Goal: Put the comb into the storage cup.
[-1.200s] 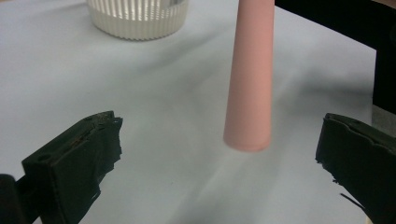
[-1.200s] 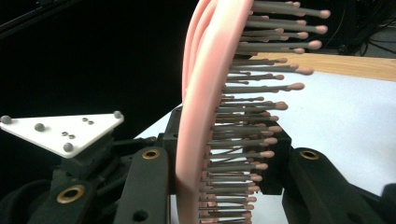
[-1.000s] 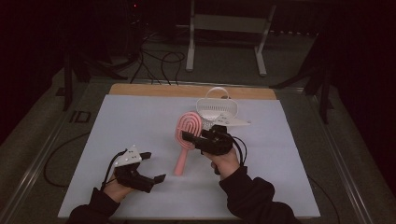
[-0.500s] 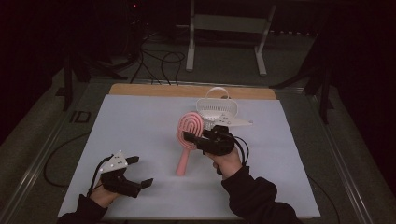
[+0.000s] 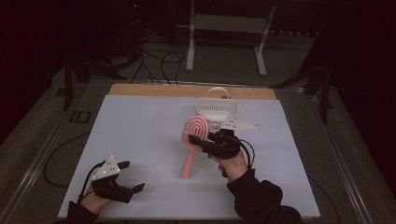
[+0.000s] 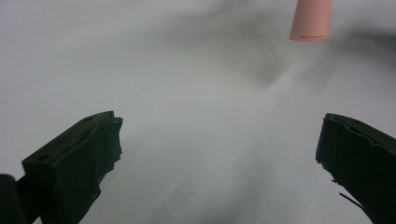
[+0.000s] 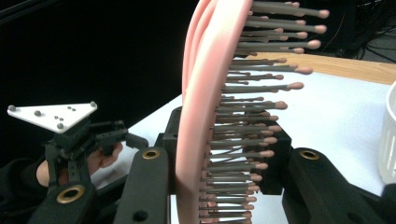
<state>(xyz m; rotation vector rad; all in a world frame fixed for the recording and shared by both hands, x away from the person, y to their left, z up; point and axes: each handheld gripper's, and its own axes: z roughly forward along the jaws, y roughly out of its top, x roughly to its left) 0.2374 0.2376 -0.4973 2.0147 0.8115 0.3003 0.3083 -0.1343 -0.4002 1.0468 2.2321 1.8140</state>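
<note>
Black jaws of the right gripper (image 5: 205, 141) clamp the pink hairbrush (image 5: 194, 140) by its head, centre frame in the high view — just below a white basket (image 5: 216, 107). Lower left, the left gripper (image 5: 125, 183) stands spread apart and empty over the white table (image 5: 140, 121).

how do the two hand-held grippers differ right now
The right hand-held gripper is shut on the pink hairbrush, near the white basket; the left hand-held gripper stands open and empty. The right sits mid-table; the left sits at the near left corner of the white table. Both are black and each is held in one hand.
</note>
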